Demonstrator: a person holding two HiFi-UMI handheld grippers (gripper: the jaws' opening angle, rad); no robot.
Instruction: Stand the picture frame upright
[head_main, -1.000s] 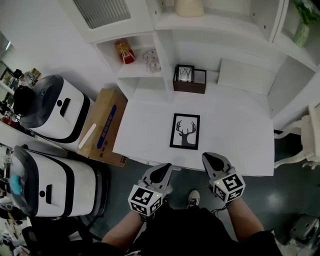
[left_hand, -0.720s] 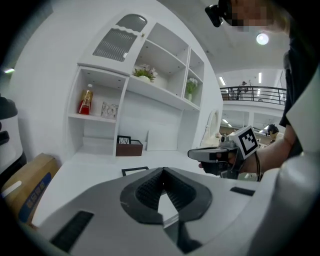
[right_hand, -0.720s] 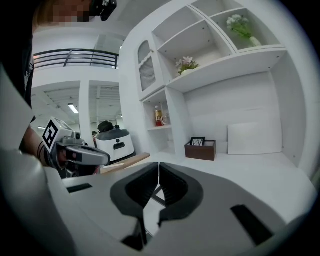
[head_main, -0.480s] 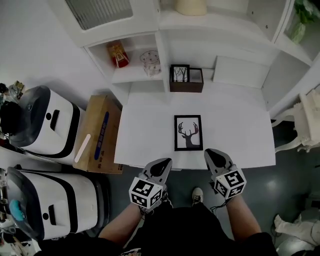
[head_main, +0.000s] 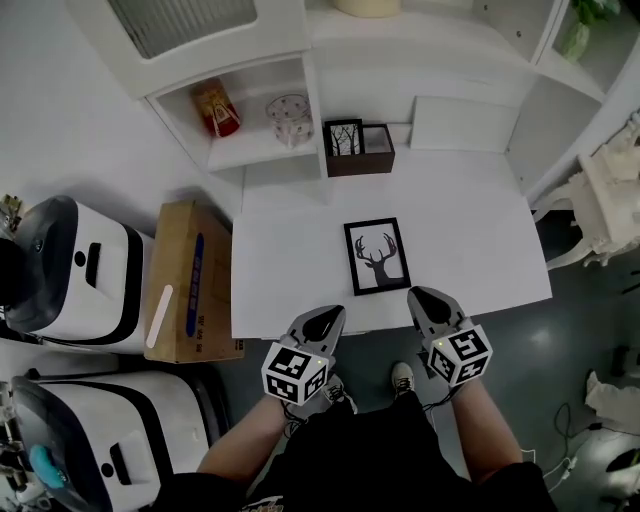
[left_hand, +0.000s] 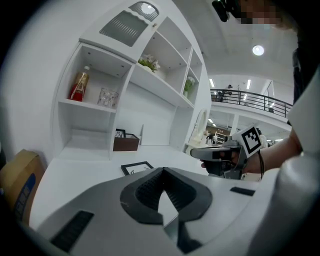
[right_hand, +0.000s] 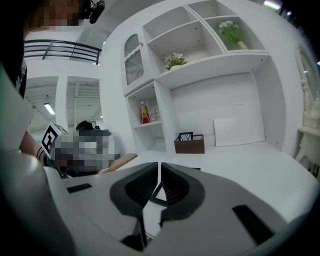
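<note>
A black picture frame (head_main: 379, 256) with a deer print lies flat on the white table (head_main: 290, 270), near its front edge. It shows low ahead in the left gripper view (left_hand: 136, 167). In the right gripper view only a corner of it (right_hand: 156, 197) peeks between the jaws. My left gripper (head_main: 332, 317) is shut and empty, at the table's front edge to the frame's lower left. My right gripper (head_main: 419, 297) is shut and empty too, just right of the frame's near corner. Neither touches the frame.
A brown box (head_main: 359, 150) with a small framed picture stands at the table's back. Shelves hold a red bottle (head_main: 217, 108) and a glass jar (head_main: 289, 119). A cardboard box (head_main: 187, 281) and white machines (head_main: 70, 276) stand left of the table. A white board (head_main: 462, 125) leans at the back.
Both grippers have crept forward to the table's front edge, closer to the frame. The view has shifted, so the table sits higher and more square. The frame has not moved.
</note>
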